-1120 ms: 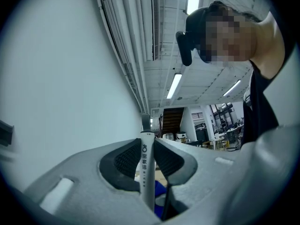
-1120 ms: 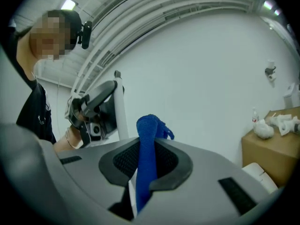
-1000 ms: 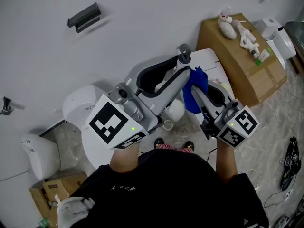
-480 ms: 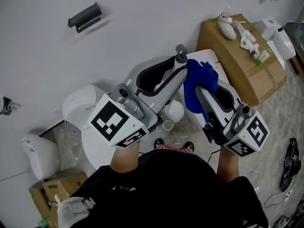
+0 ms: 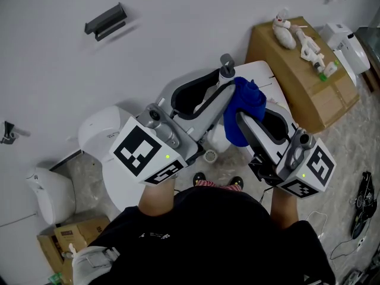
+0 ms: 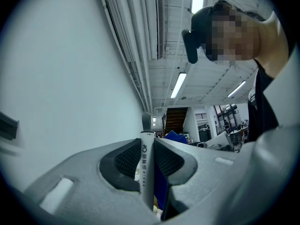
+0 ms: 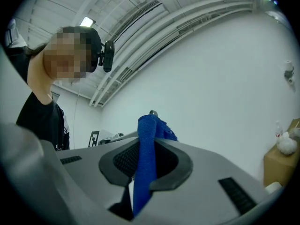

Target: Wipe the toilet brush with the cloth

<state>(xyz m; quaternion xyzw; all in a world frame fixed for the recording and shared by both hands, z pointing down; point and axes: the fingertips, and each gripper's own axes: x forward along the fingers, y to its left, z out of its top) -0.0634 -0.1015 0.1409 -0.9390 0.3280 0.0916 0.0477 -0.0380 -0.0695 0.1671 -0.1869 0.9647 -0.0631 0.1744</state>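
White wall (image 5: 178,16) behind: left gripper (image 6: 147,140) clamps brush handle (image 6: 146,170), right gripper (image 7: 146,142) pinches blue cloth (image 7: 143,172); rubbing may twist the handle loose.

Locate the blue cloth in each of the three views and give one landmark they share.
Head view: cloth right of centre, against the toilet brush handle.
Left gripper view: cloth a blue patch just right of the handle.
Right gripper view: cloth at centre, clamped between the jaws.
Shared landmark: the handle, whose grey tip peeks above the cloth in the right gripper view.
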